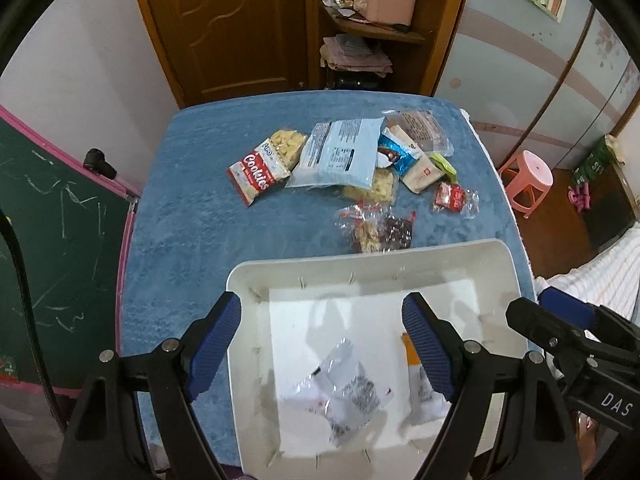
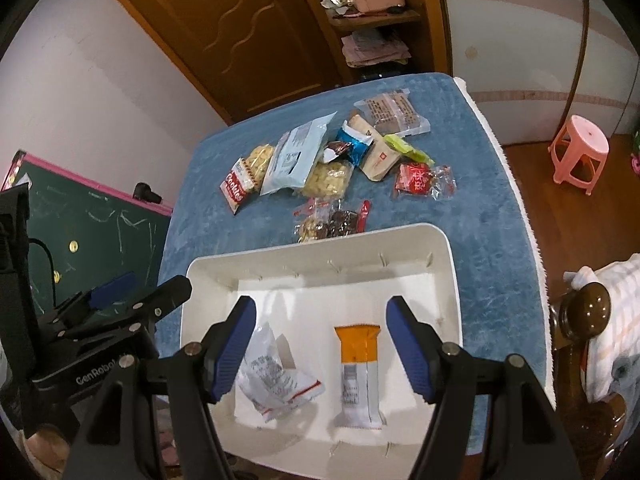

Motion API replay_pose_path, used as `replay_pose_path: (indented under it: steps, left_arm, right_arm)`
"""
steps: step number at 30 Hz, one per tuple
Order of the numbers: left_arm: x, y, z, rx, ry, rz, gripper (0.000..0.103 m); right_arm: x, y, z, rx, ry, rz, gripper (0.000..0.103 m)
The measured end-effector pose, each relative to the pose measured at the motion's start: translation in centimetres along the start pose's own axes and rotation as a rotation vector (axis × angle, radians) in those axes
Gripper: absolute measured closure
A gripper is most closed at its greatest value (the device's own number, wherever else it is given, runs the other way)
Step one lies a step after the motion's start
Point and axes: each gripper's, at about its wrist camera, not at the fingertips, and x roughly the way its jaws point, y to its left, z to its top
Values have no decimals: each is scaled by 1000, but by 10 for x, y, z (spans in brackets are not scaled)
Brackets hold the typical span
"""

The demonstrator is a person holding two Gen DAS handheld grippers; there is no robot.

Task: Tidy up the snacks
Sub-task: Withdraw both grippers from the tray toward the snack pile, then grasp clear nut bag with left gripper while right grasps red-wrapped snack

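Observation:
A white tray (image 1: pixel 440 256) (image 2: pixel 320 248) sits at the near edge of a blue-covered table (image 1: pixel 180 240). Inside lie a clear crumpled packet (image 1: pixel 344 392) (image 2: pixel 272 376) and an orange-and-white snack bar (image 2: pixel 360 376) (image 1: pixel 420 384). My left gripper (image 1: pixel 320 344) hovers open above the tray's left half, nothing between its fingers. Over the orange bar my right gripper (image 2: pixel 320 344) hangs open, clear of it. Farther back lies a pile of snacks: a Cookies bag (image 1: pixel 260 168) (image 2: pixel 240 180), a pale blue pouch (image 1: pixel 340 152) (image 2: pixel 296 156), a red packet (image 1: pixel 454 196) (image 2: pixel 420 180) and a clear nut-and-date packet (image 1: pixel 380 232) (image 2: pixel 328 224).
A green chalkboard (image 1: pixel 52 240) leans at the table's left. A wooden door (image 1: pixel 232 24) and shelf with a pink box (image 1: pixel 384 4) stand behind. A pink stool (image 1: pixel 528 176) (image 2: pixel 580 152) is on the floor to the right; a wooden bedpost (image 2: pixel 584 312) is near right.

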Motion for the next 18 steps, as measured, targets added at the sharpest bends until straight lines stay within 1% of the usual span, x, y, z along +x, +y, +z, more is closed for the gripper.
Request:
replay_pose_path:
  steps: [8,13,16,18]
  left_arm:
    - [26,-1,33,25,16,-49,18]
    - [46,-8,49,70,32,-60,17]
    - [59,-8,58,77,44,-64,17]
    - [68,-7,63,83,56,-81,17]
  right_arm:
    - [13,-13,30,42,-20,-12,34]
    - [19,-32,48,96,-31,-7,34]
    - [20,-46,59,122,-41,-22,34]
    - [20,-56,66,141,-48,-34,34]
